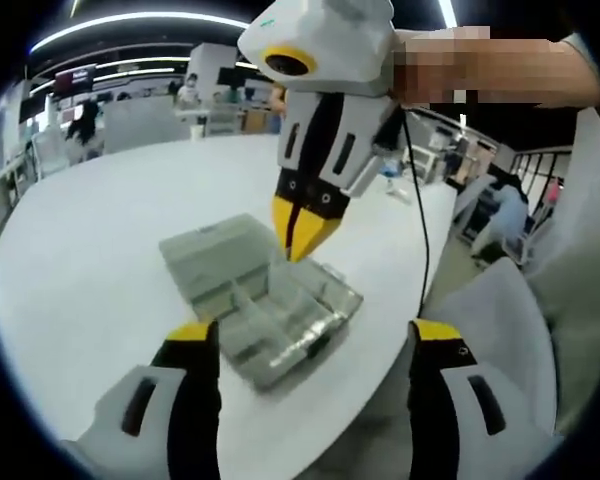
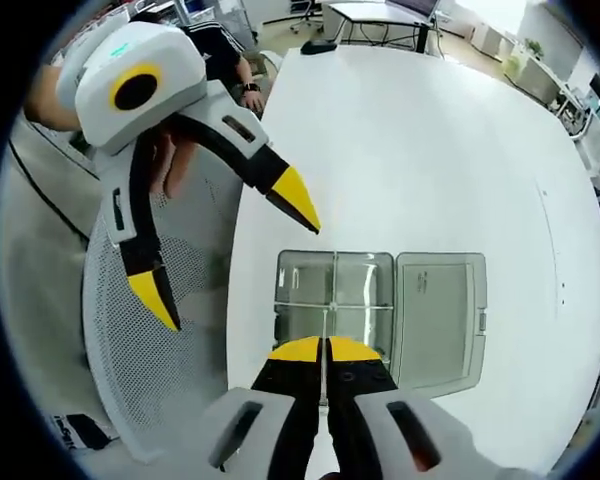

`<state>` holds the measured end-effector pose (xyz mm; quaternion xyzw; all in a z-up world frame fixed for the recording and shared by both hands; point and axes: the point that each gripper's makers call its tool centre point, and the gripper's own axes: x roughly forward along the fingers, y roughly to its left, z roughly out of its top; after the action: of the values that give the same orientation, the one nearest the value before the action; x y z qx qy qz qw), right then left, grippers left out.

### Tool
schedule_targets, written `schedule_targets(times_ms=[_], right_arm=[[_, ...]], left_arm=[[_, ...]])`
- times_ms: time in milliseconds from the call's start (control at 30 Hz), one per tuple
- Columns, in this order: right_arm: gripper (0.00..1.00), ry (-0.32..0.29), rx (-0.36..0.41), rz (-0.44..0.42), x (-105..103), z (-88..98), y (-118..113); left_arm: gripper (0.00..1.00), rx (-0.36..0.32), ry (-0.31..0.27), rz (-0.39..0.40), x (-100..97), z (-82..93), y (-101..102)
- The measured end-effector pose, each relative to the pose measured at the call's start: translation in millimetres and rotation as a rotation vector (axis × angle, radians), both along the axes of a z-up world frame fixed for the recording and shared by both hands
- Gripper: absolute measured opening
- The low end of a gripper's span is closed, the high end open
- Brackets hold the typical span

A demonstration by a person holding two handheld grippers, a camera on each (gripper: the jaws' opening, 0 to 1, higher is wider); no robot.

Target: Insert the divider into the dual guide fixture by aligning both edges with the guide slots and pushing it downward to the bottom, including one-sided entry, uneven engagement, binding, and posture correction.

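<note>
The right gripper (image 2: 324, 350) has its two yellow-tipped fingers (image 2: 298, 350) pressed together on a thin clear divider (image 2: 325, 322), which stands on edge over the near half of the transparent organizer box (image 2: 335, 300); this box serves as the guide fixture, and it lies on the white desk (image 2: 430, 150) with its lid (image 2: 440, 315) folded open toward 3 o'clock. In the left gripper view the same right gripper (image 1: 302, 238) comes down from 12 o'clock onto the box (image 1: 265, 300), tips closed. The left gripper (image 1: 315, 345) holds nothing, its fingers wide apart, and it hovers at the desk edge, near the box but not touching it. To do this step well, I think the divider should be kept upright and square to the box walls, so both edges enter their slots together; if one side goes in first, it is better to lift a little and make it level than to push harder. The free gripper could steady the box. I count two grippers, one box with one lid, and one held divider; the fixed partitions inside are too unclear to count.
</note>
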<state>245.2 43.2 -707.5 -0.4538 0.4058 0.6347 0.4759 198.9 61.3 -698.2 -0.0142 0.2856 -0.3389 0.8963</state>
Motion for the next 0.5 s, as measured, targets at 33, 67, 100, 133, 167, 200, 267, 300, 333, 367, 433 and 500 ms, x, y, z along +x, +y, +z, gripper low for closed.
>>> schedule_targets(times_ms=[33, 67, 100, 133, 167, 200, 267, 300, 333, 367, 433, 500], right_arm=[[0.00, 0.001, 0.002, -0.002, 0.1, -0.4, 0.3], [0.00, 0.002, 0.001, -0.003, -0.2, -0.9, 0.2], [0.00, 0.004, 0.000, -0.005, -0.5, -1.7, 0.2], [0.00, 0.005, 0.000, -0.006, -0.6, -2.3, 0.2], [0.00, 0.006, -0.001, -0.004, -1.0, -3.0, 0.2], [0.00, 0.005, -0.002, -0.002, -0.9, -3.5, 0.2], [0.00, 0.006, -0.002, -0.004, -0.8, -4.3, 0.5], [0.00, 0.007, -0.003, -0.006, -0.5, -4.8, 0.4], [0.00, 0.007, -0.004, -0.007, 0.1, -5.5, 0.4], [0.00, 0.008, -0.004, -0.008, 0.1, -5.8, 0.4], [0.00, 0.009, -0.004, -0.010, 0.3, -7.0, 0.4], [0.00, 0.010, -0.006, -0.007, 0.1, -8.5, -0.1]], left_arm=[[0.76, -0.001, 0.000, 0.001, 0.0, -0.2, 0.4], [0.76, -0.002, 0.001, 0.002, -0.1, -0.4, 0.7], [0.76, -0.002, 0.002, 0.003, -0.3, -0.6, 0.9], [0.76, -0.001, 0.002, 0.002, -0.5, -0.8, 1.0], [0.76, -0.001, 0.002, 0.002, -0.6, -0.9, 1.2], [0.76, -0.001, 0.002, 0.003, -0.7, -1.0, 1.4], [0.76, -0.001, 0.003, 0.004, -0.8, -1.2, 1.7], [0.76, -0.001, 0.003, 0.005, -0.8, -1.2, 1.9], [0.76, -0.001, 0.003, 0.005, -0.9, -1.2, 2.1], [0.76, -0.002, 0.004, 0.005, -1.1, -1.2, 2.1], [0.76, -0.001, 0.004, 0.005, -1.2, -1.3, 2.5], [0.76, -0.001, 0.005, 0.007, -1.2, -1.7, 3.4]])
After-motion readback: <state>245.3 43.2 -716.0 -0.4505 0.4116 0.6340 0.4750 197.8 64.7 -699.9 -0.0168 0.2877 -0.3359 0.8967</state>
